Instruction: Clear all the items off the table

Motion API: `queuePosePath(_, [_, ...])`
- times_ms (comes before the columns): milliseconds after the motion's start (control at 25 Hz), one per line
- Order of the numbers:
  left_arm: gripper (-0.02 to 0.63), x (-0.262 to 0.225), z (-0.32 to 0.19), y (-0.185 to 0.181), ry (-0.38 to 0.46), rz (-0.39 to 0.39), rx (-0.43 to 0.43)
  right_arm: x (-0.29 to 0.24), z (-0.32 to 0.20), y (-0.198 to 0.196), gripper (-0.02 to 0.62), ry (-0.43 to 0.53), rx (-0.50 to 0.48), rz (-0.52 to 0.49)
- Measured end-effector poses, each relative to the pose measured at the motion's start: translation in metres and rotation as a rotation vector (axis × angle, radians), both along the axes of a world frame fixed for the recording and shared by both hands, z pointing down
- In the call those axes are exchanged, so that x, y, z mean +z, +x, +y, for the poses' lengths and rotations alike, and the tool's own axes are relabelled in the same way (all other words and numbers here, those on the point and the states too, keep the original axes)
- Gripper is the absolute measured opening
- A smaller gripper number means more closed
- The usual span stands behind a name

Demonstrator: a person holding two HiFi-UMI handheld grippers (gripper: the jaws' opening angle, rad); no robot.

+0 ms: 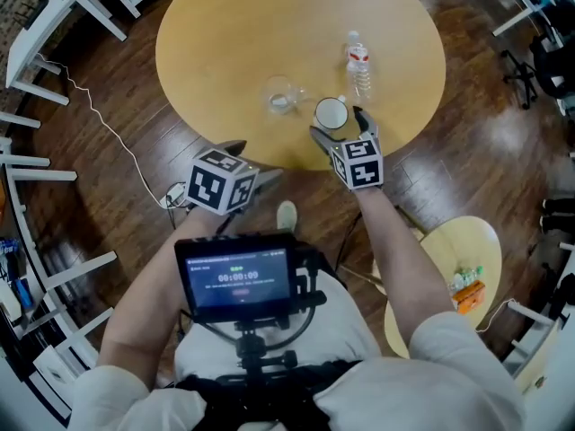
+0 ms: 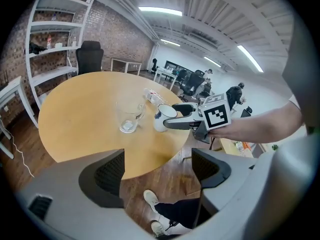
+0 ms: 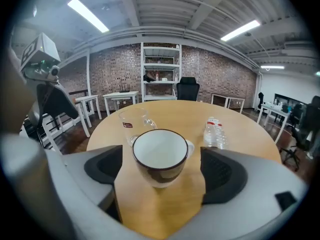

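Observation:
A white mug (image 1: 331, 113) with a dark rim stands near the front edge of the round wooden table (image 1: 225, 34). My right gripper (image 1: 338, 124) is open, one jaw on each side of the mug (image 3: 160, 156), with a gap between each pad and its wall. A clear glass (image 1: 280, 95) stands just left of the mug. Behind the mug and slightly to its right a plastic water bottle (image 1: 358, 64) lies on its side. My left gripper (image 1: 254, 162) hangs open off the table's front edge, above the floor, with nothing between its jaws (image 2: 157, 171).
A small round side table (image 1: 485, 241) at my right carries an orange pack (image 1: 469, 294). White desks (image 1: 54, 7) and a floor cable (image 1: 108, 124) lie to the left. Office chairs (image 1: 539, 61) stand at the far right.

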State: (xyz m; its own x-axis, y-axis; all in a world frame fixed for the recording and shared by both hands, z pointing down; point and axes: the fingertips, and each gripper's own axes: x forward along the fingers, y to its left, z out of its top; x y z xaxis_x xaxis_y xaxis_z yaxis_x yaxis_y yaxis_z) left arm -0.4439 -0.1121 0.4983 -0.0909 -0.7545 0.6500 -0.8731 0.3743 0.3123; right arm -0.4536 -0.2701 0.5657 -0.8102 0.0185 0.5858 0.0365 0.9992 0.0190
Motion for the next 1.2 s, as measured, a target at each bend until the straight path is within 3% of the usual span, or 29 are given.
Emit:
queuePosePath(480, [0.422, -0.022, 0.036, 0.059, 0.071, -0.05, 0.14, -0.063, 0.037, 0.123, 0.497, 0.05, 0.217, -0.022])
queuePosePath(800, [0.421, -0.021, 0.075, 0.159, 0.114, -0.042, 0.308, -0.104, 0.118, 0.26, 0.497, 0.056, 0.376, -0.018])
queuePosePath(1000, [0.422, -0.021, 0.07, 0.193, 0.126, -0.02, 0.398, -0.11, 0.133, 0.316, 0.497, 0.035, 0.479, 0.013])
queuePosePath(1200, [0.422, -0.035, 0.072, 0.264, 0.147, -0.038, 0.508, -0.117, 0.156, 0.41, 0.497, 0.011, 0.616, 0.001])
